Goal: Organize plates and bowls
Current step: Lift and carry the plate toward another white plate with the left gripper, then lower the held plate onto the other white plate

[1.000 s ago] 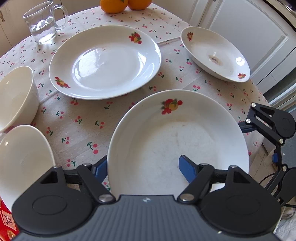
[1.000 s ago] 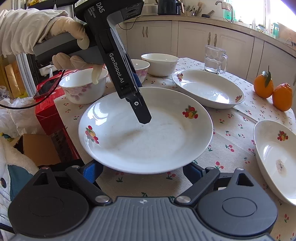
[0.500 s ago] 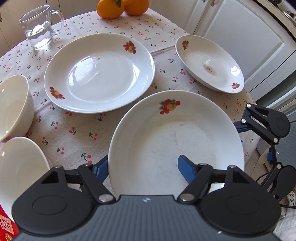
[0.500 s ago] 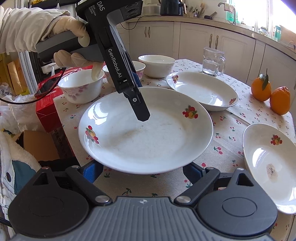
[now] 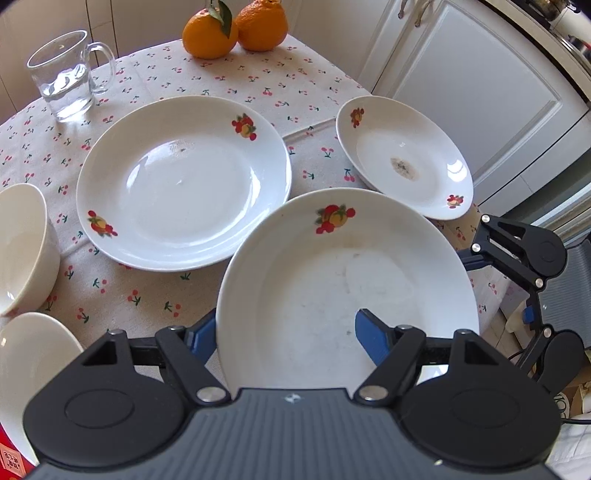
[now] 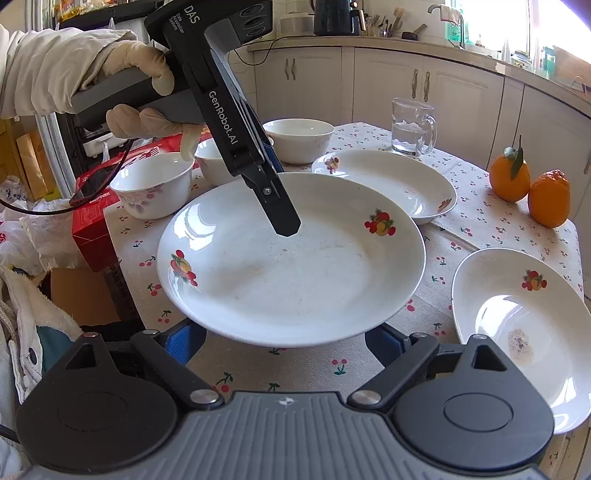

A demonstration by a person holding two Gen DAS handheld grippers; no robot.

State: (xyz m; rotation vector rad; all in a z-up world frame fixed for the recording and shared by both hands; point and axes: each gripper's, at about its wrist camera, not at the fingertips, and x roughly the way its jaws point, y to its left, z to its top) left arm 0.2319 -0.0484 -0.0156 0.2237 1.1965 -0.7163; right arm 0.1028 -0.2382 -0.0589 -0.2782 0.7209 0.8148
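Observation:
My left gripper (image 5: 284, 339) is shut on the rim of a large white fruit-print plate (image 5: 347, 291) and holds it lifted above the table; the same plate (image 6: 291, 258) and left gripper (image 6: 277, 210) show in the right wrist view. A second large plate (image 5: 183, 182) lies on the cloth beyond it, and a smaller stained plate (image 5: 404, 157) lies at the right. My right gripper (image 6: 284, 341) is open, with its fingers just under the near edge of the held plate. Three white bowls (image 6: 153, 188) stand at the table's left side.
A glass mug of water (image 5: 68, 75) and two oranges (image 5: 236, 27) stand at the far side of the cherry-print table (image 5: 122, 288). A red box (image 6: 92, 229) sits at the table's left edge. White cabinets (image 5: 469, 85) stand behind.
The left gripper has lifted the held plate higher and away from the table; the other plates look farther off. The right gripper stays open below the plate's edge.

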